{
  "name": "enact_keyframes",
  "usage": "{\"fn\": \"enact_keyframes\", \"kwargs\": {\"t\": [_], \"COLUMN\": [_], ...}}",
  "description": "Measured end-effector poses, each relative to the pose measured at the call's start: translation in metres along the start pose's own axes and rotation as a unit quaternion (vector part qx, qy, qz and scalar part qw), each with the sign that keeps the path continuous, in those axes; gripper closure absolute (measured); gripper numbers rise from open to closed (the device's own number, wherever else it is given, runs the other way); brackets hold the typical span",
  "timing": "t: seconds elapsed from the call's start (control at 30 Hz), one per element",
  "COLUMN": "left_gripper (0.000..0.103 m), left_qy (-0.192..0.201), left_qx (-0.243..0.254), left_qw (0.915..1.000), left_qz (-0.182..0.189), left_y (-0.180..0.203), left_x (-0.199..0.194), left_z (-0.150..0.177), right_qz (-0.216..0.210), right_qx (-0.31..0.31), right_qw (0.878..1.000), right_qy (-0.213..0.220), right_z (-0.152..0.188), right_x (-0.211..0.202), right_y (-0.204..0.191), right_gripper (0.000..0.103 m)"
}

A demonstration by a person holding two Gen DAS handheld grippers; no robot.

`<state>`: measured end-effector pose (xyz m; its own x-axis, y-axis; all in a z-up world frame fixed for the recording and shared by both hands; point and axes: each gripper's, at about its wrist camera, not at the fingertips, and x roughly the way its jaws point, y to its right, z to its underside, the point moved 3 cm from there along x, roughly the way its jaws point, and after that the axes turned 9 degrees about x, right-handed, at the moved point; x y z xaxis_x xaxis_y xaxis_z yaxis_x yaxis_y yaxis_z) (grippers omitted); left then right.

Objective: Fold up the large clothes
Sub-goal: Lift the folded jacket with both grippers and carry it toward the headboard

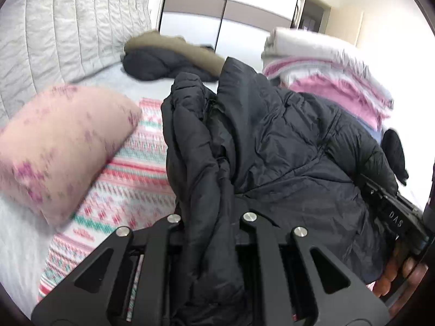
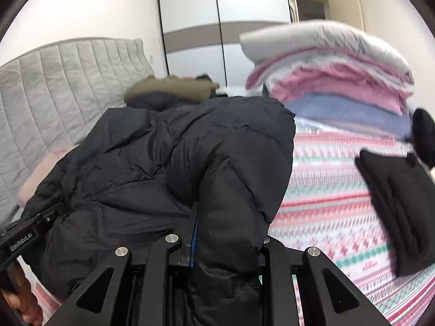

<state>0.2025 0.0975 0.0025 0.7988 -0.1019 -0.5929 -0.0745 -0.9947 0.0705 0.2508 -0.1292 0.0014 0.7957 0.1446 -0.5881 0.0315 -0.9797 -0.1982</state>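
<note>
A large black padded jacket (image 1: 272, 135) is lifted over a patterned pink bedspread (image 1: 130, 184); it also fills the middle of the right wrist view (image 2: 152, 163). My left gripper (image 1: 209, 217) is shut on a bunched edge of the jacket. My right gripper (image 2: 217, 233) is shut on another thick fold of it. Each gripper shows at the edge of the other's view: the right gripper (image 1: 394, 212) and the left gripper (image 2: 24, 233). The fingertips are hidden by fabric.
A pink pillow (image 1: 59, 146) lies at left by the grey quilted headboard (image 1: 54, 40). A second dark coat with a brown fur hood (image 1: 168, 57) lies further back. A stack of folded blankets (image 2: 339, 76) stands at right. A folded black garment (image 2: 394, 217) lies on the bedspread (image 2: 326, 190).
</note>
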Motion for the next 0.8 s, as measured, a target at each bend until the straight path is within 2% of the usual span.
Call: {"fn": "enact_keyframes", "kwargs": {"t": [0.13, 0.2, 0.33, 0.4, 0.5, 0.57, 0.63, 0.7, 0.77, 0.8], "left_gripper": [0.088, 0.088, 0.088, 0.087, 0.086, 0.084, 0.084, 0.083, 0.079, 0.078], "left_qy": [0.047, 0.061, 0.091, 0.099, 0.075, 0.047, 0.033, -0.002, -0.039, -0.043], "left_qx": [0.002, 0.008, 0.011, 0.011, -0.027, -0.062, -0.080, -0.127, -0.161, -0.163], "left_qw": [0.9988, 0.9978, 0.9936, 0.9903, 0.9889, 0.9859, 0.9822, 0.9786, 0.9755, 0.9754], "left_qz": [-0.010, -0.024, -0.065, -0.097, -0.126, -0.148, -0.167, -0.162, -0.145, -0.142], "left_y": [-0.030, -0.053, -0.122, -0.169, -0.244, -0.302, -0.343, -0.388, -0.414, -0.420], "left_x": [-0.026, -0.036, -0.075, -0.094, -0.097, -0.085, -0.069, -0.041, -0.013, -0.007], "left_z": [-0.039, -0.060, -0.113, -0.140, -0.155, -0.144, -0.125, -0.083, -0.043, -0.033], "right_qz": [-0.014, -0.039, -0.112, -0.154, -0.231, -0.270, -0.314, -0.317, -0.302, -0.304], "right_qx": [-0.012, -0.008, 0.011, 0.013, 0.041, 0.061, 0.065, 0.042, 0.036, 0.038], "right_qw": [0.999, 0.998, 0.991, 0.985, 0.971, 0.961, 0.946, 0.944, 0.944, 0.942], "right_qy": [0.042, 0.057, 0.077, 0.080, 0.038, -0.004, -0.048, -0.081, -0.126, -0.134], "right_z": [-0.025, -0.044, -0.082, -0.097, -0.106, -0.101, -0.080, -0.054, -0.016, -0.004], "right_x": [-0.014, -0.018, -0.021, -0.018, 0.006, 0.032, 0.064, 0.093, 0.123, 0.129], "right_y": [-0.036, -0.064, -0.133, -0.182, -0.242, -0.277, -0.317, -0.343, -0.359, -0.362], "right_gripper": [0.082, 0.082, 0.082, 0.082, 0.082, 0.081, 0.081, 0.081, 0.078, 0.076]}}
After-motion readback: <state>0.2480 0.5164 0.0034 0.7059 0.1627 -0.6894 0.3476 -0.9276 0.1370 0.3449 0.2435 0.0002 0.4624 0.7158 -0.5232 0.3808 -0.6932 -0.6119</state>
